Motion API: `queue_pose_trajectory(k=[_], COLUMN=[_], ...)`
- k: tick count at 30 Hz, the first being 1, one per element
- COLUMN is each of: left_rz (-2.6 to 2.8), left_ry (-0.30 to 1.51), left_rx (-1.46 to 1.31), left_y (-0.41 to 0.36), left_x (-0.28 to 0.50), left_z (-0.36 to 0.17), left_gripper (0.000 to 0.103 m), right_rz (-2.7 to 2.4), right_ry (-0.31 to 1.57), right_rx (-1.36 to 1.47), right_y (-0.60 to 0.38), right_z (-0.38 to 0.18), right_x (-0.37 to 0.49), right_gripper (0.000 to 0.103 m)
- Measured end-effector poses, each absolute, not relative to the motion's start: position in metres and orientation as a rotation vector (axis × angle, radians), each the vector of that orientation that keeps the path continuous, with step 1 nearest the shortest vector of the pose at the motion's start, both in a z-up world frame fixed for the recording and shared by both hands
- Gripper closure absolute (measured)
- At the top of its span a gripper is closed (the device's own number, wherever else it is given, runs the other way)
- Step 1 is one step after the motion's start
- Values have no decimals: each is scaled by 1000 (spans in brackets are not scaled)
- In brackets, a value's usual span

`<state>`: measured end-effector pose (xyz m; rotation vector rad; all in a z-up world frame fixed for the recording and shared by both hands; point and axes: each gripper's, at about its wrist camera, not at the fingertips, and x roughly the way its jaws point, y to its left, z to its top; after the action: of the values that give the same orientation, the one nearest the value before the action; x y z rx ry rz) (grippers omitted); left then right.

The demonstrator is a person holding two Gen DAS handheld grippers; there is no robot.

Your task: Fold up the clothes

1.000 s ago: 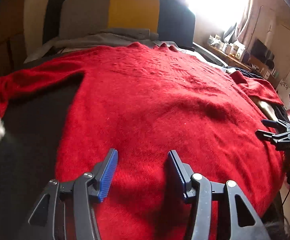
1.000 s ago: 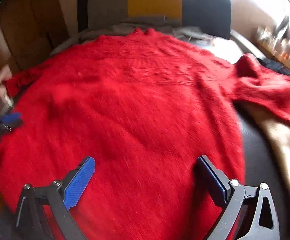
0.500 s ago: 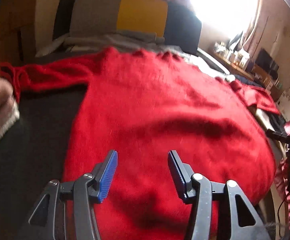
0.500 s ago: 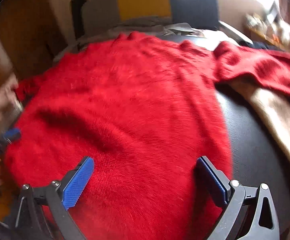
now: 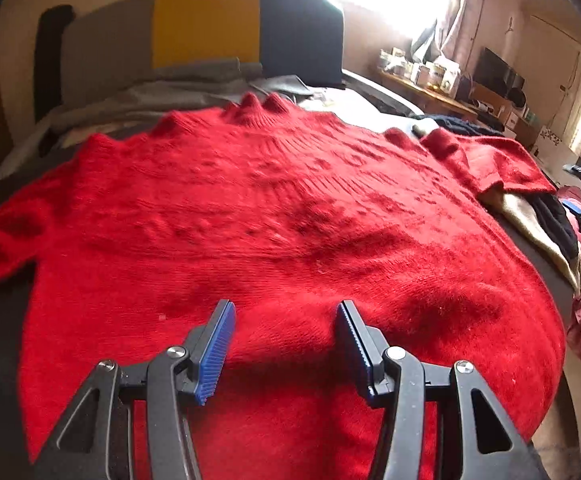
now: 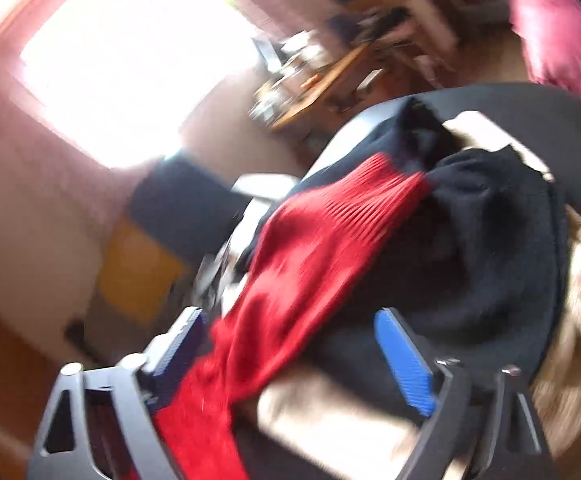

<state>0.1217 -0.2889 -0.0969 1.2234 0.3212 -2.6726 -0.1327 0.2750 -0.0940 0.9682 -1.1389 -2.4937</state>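
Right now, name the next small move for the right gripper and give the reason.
Probably close the right gripper on the fuzzy red knit sweater sleeve. The open jaws already straddle the sleeve, which lies over a dark garment, while the sweater body lies flat, ready for the sleeve to fold in.

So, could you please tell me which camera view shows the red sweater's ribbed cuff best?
The right wrist view: the ribbed cuff fills the middle of the frame, its ridges visible despite motion blur, lying on a dark garment. The left wrist view shows the red sweater spread flat, but that sleeve's end is too far away to show ribbing.
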Motion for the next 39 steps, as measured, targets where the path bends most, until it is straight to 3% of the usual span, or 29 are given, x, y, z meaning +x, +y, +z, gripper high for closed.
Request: queue_pose_trajectory(k=[2,4,6,11,12,13,22,31,34,39], left_rz=[-2672,-2672,-2671,-2661,-2658,-2655,-2829,-2999,-3056,-3202], left_ry=[305,301,305,297,299,320,683,1084,1051,587], left_rx=[1224,1230,1226,1225,1226,1229,1200,1467,1497,1601], left_y=[-285,-285,-286,-283,-283,-284,-281,-209,-180,-122], left_x=[118,117,116,113,113,112,68,-63,-98,-144], left_z=[-99,-100,-102,-103,-103,-102,-55,-38,-31,-21], left_gripper=[50,49,49,44,44,44,44,43,41,40], right_rz=[-2490,-2480,-2463,-2421,-2431,-2458,-2385,-2272,-2284,-2344], right_ry=[-1253,-1345,-1371,-1436,-1422,-1383,-719,-670,-626,-428], right_rx=[976,976,956,908,920,951,973,1087,1067,972], right_y=[288,297,296,294,292,289,158,96,91,85], right_z=[-107,-117,-123,-135,-135,-133,-78,-124,-128,-121], right_x=[-147,-160,-169,-191,-196,-201,-200,-192,-191,-180], right_gripper=[42,44,56,69,87,96,95,95,91,91])
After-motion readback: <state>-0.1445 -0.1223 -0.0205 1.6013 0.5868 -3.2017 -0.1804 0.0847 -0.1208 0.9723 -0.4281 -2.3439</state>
